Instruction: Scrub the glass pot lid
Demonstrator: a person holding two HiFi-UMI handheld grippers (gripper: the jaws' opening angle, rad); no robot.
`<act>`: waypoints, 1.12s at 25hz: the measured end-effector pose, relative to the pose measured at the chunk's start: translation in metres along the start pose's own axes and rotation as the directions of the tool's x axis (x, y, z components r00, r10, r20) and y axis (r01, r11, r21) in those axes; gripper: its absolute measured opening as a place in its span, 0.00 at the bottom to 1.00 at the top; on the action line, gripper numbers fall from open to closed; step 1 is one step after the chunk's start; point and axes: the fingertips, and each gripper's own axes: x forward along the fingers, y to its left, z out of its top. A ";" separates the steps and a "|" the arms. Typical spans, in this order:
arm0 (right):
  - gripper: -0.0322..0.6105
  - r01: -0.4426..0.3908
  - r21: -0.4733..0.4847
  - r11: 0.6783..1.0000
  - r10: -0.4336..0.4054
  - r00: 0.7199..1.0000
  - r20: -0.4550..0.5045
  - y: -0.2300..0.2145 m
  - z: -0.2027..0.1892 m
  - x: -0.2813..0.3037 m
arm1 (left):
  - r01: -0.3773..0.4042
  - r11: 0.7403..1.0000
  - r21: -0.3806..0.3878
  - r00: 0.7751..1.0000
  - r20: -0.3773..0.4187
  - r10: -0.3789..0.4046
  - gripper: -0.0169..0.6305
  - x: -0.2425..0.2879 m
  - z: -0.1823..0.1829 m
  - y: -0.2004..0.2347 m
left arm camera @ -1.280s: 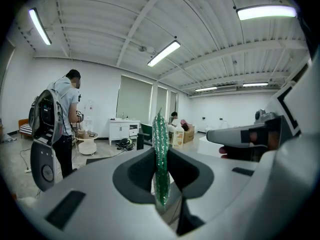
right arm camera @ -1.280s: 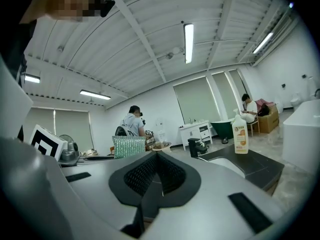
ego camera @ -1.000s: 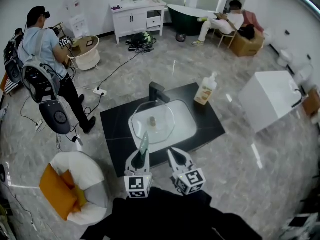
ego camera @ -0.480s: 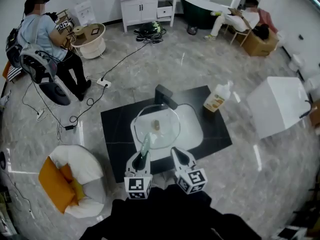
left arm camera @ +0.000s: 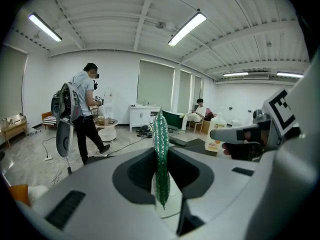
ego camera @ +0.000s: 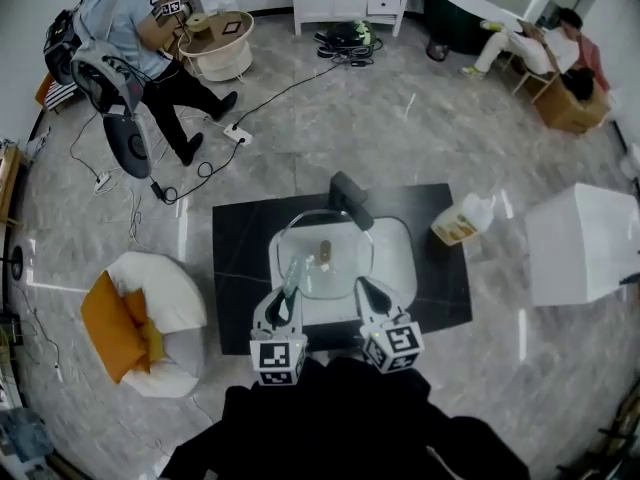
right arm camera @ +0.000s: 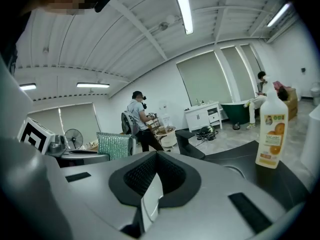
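The lid (ego camera: 322, 258) lies flat over the sink (ego camera: 397, 260), knob up; only the head view shows it. There, the left gripper (ego camera: 284, 296) and right gripper (ego camera: 368, 294) sit side by side at the sink's near edge, pointing away from the person. Left gripper view: jaws clamped on an upright green sponge (left arm camera: 160, 154). Right gripper view: jaws drawn together, gripping nothing; a bottle (right arm camera: 270, 129) stands to the right.
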 end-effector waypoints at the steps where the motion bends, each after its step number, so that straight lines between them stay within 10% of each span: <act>1: 0.06 -0.011 -0.002 1.000 0.011 1.000 -0.006 -0.005 -0.001 0.004 | -0.017 1.000 -0.003 1.000 -0.002 0.017 0.13 0.004 0.000 0.000; 28: 0.06 0.003 0.010 1.000 0.000 0.952 -0.305 -0.116 -0.099 0.068 | -0.261 0.964 -0.058 0.954 -0.164 0.249 0.13 0.104 -0.059 0.035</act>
